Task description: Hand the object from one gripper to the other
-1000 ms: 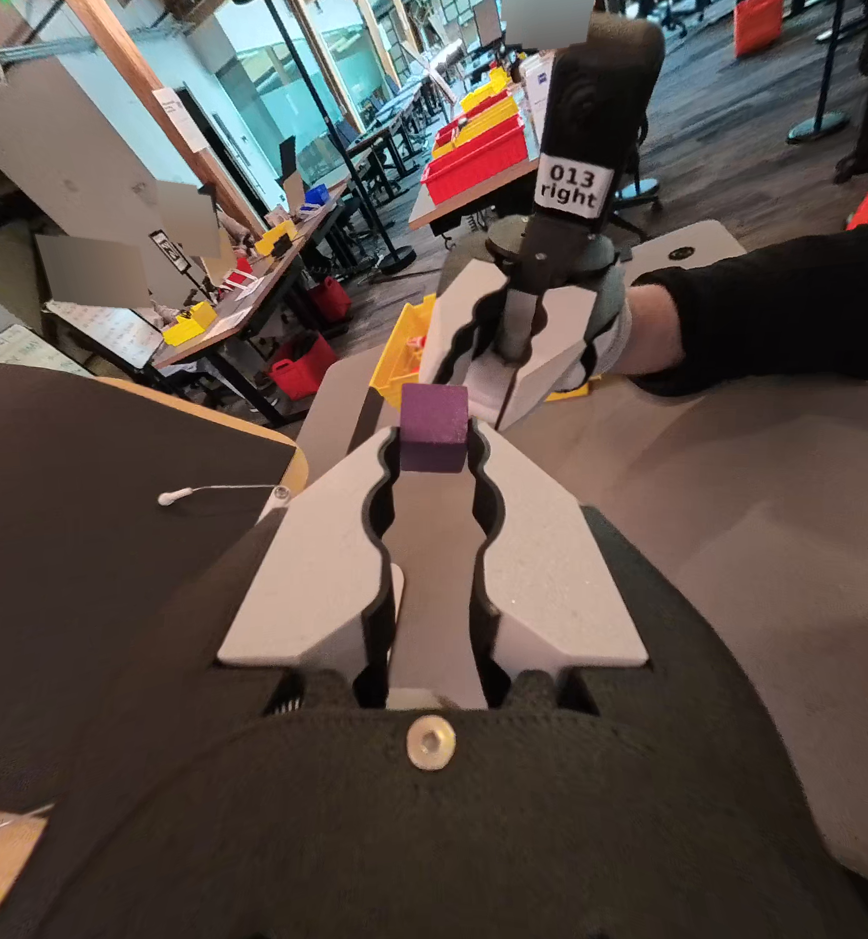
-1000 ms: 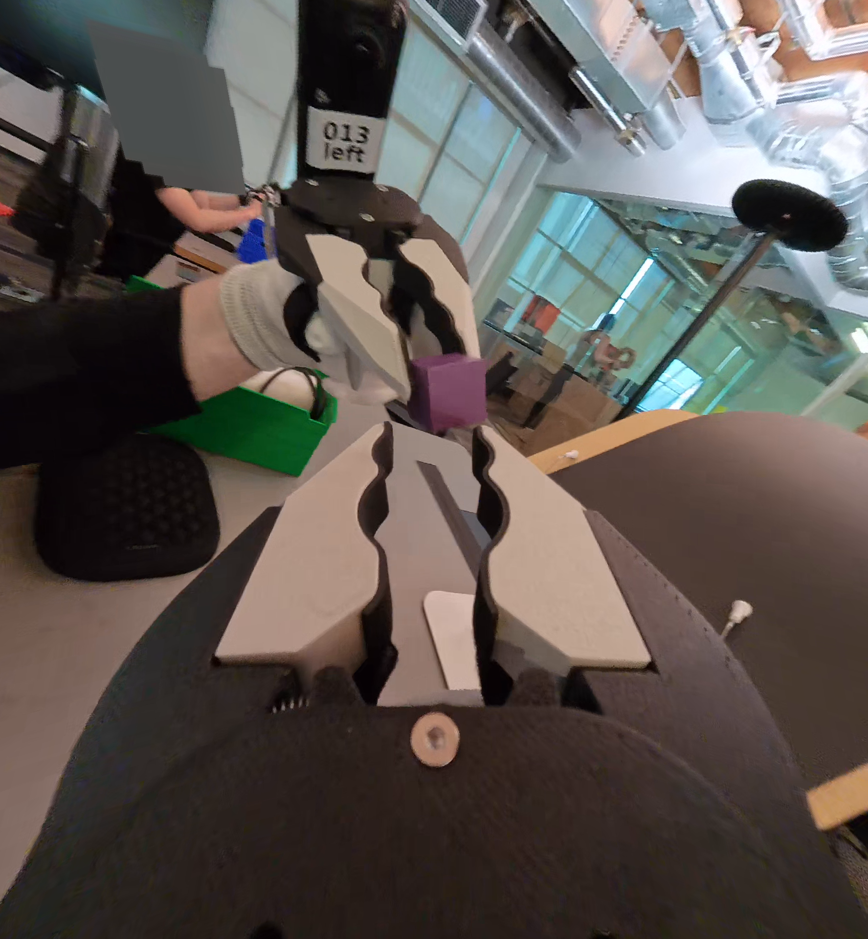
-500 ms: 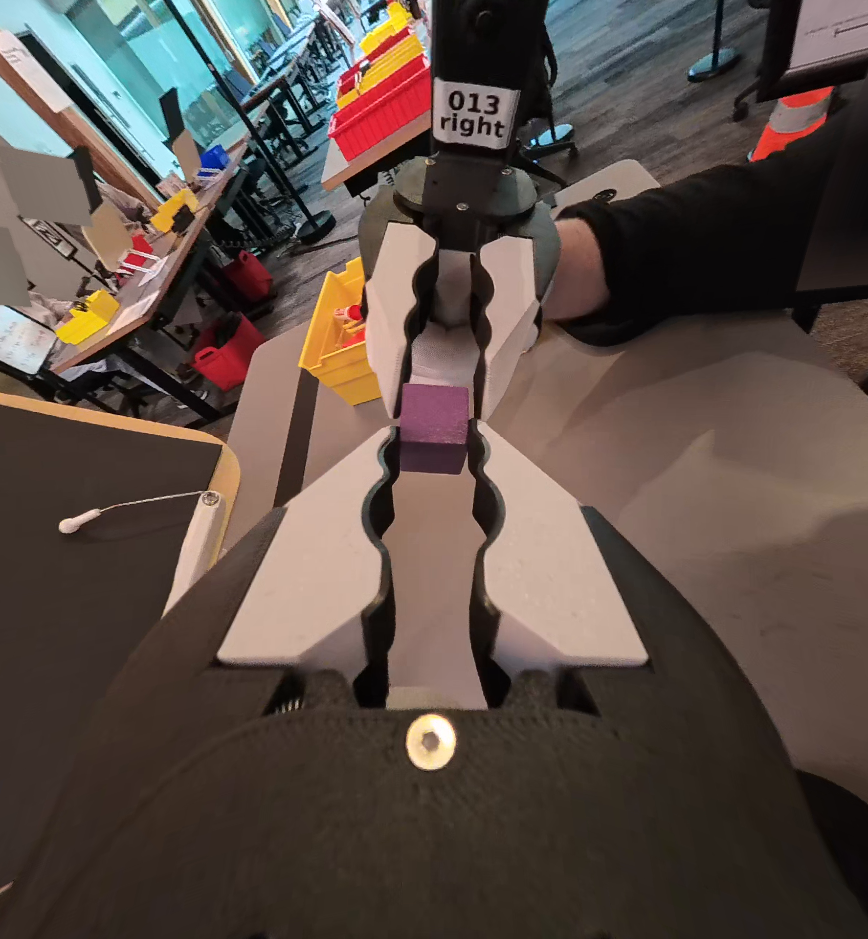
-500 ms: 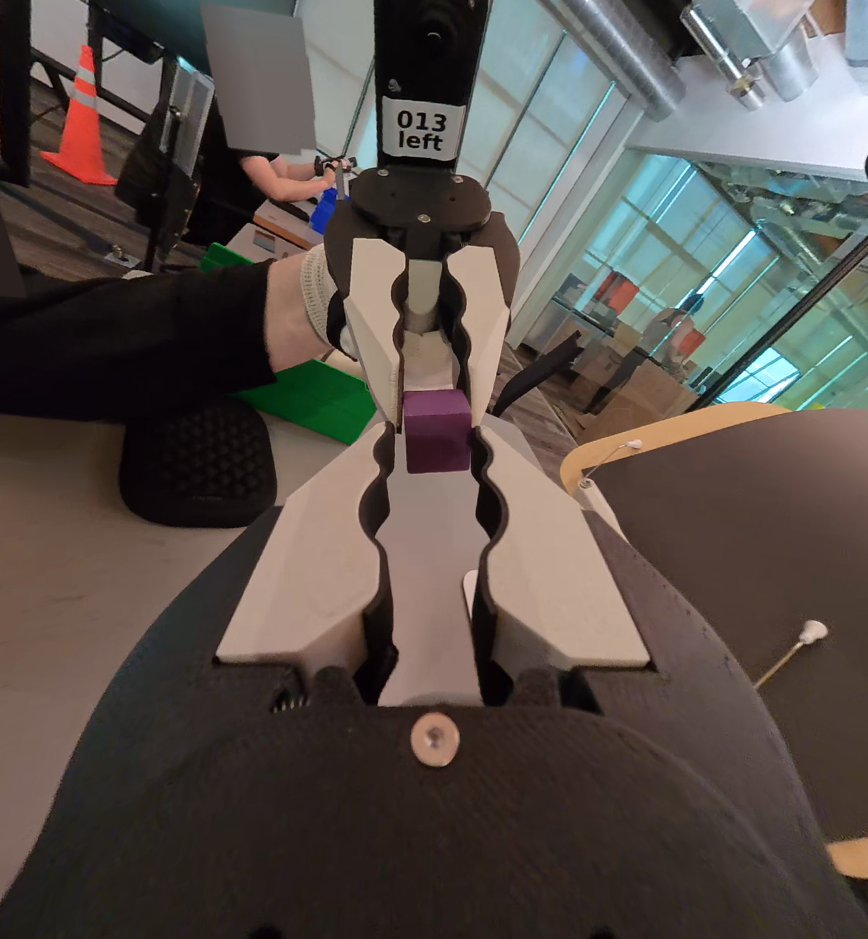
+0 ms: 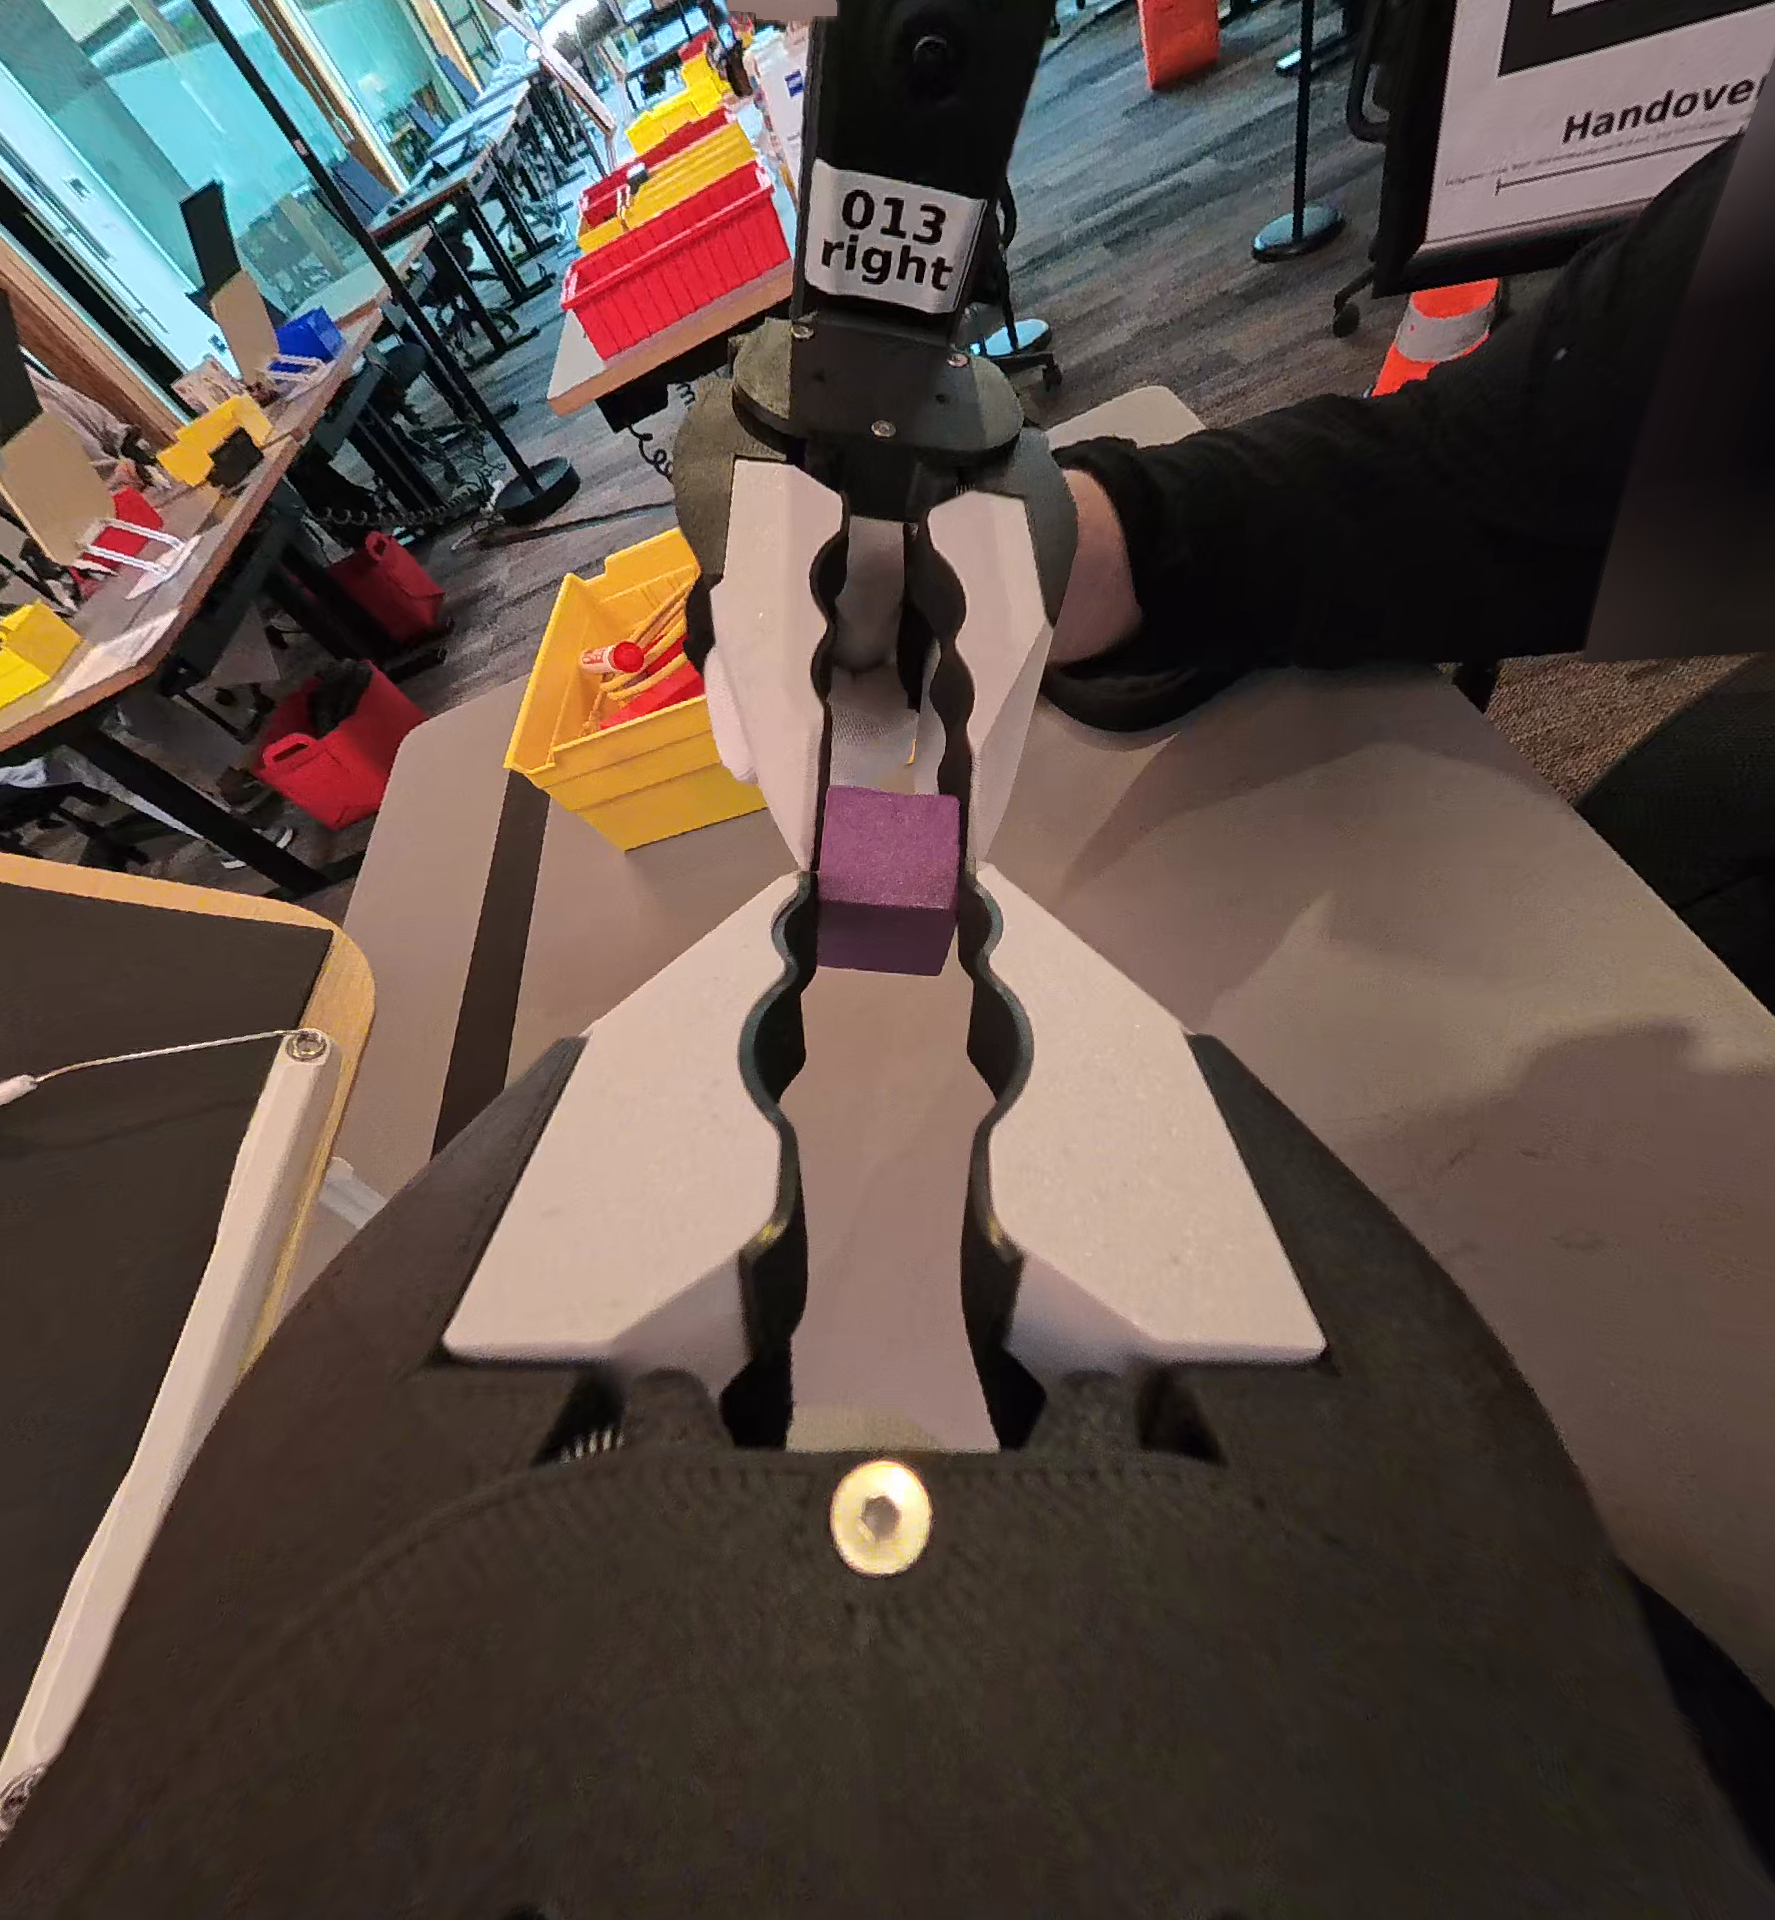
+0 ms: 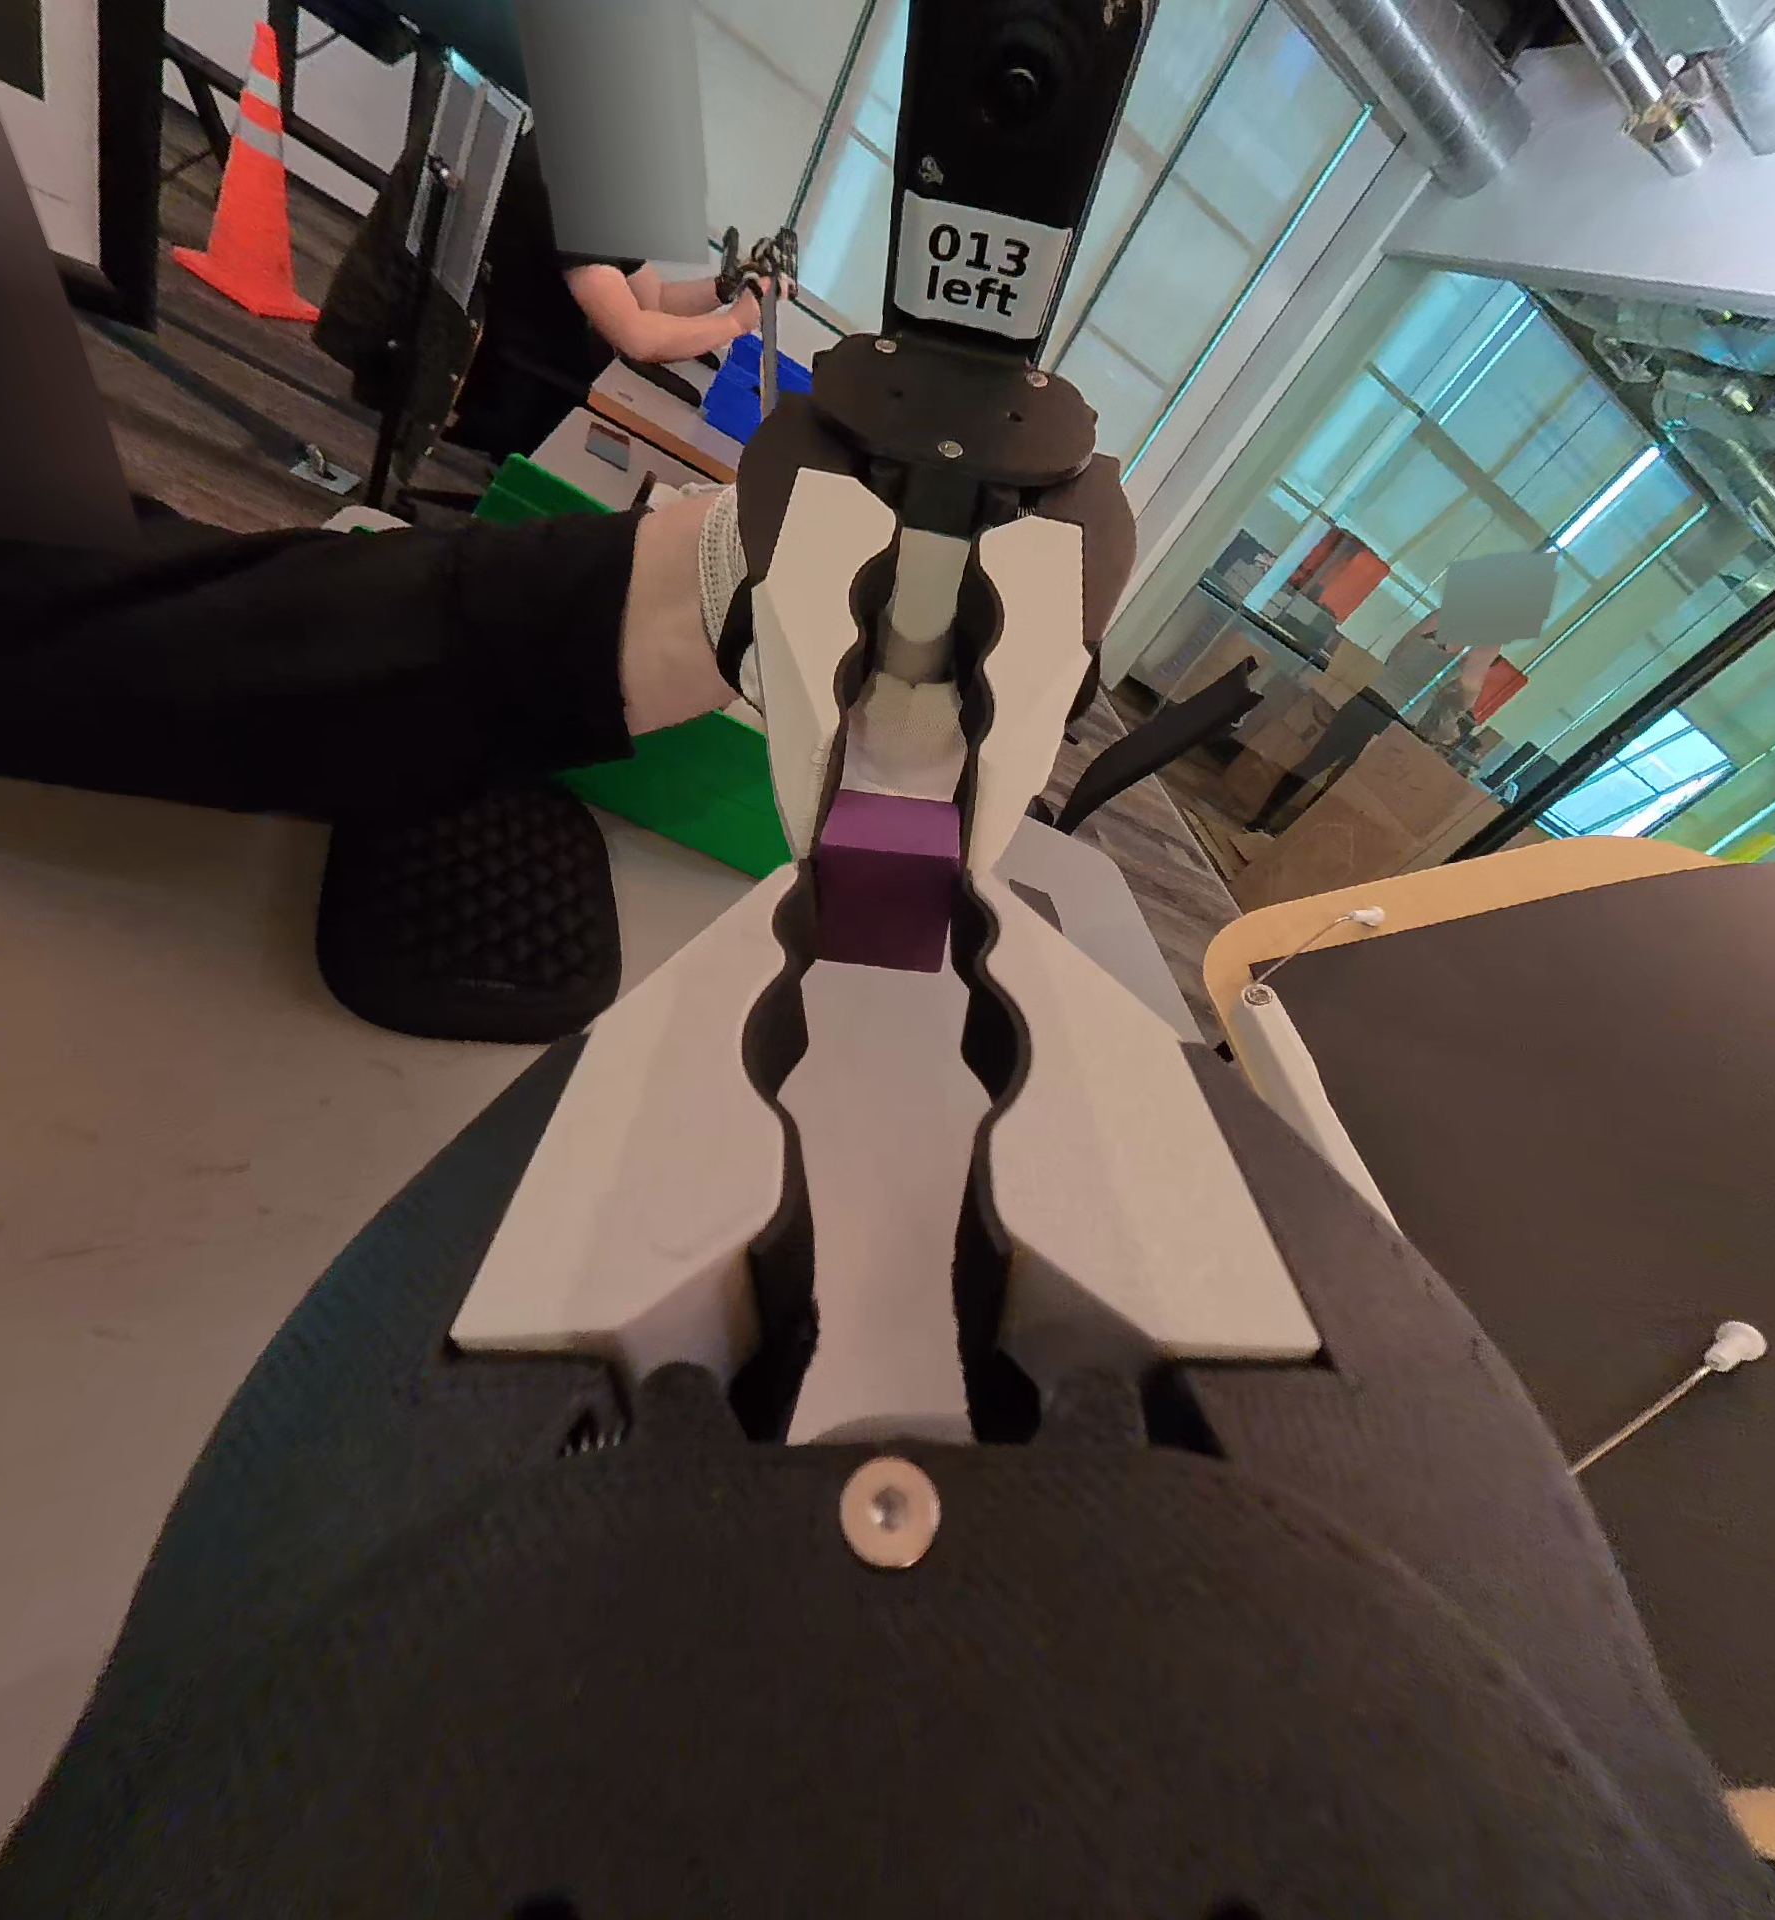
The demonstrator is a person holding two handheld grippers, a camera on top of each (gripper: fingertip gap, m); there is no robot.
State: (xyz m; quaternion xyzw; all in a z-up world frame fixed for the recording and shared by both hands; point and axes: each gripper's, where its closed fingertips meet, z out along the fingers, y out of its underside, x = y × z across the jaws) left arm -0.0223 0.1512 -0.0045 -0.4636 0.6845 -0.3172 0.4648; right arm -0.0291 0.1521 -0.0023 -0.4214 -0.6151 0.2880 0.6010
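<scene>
Left tongs (image 5: 885, 914) and right tongs (image 6: 883, 914), tip to tip at frame centre above the grey desk (image 5: 1382, 987), both clenched on one purple cube (image 5: 888, 894), no long axis, equally near each; two tongs, one cube.

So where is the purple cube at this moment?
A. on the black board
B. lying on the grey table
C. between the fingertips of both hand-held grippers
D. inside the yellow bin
C: the purple cube sits between the fingertips of the left hand-held gripper and the right hand-held gripper, above the table.
</scene>
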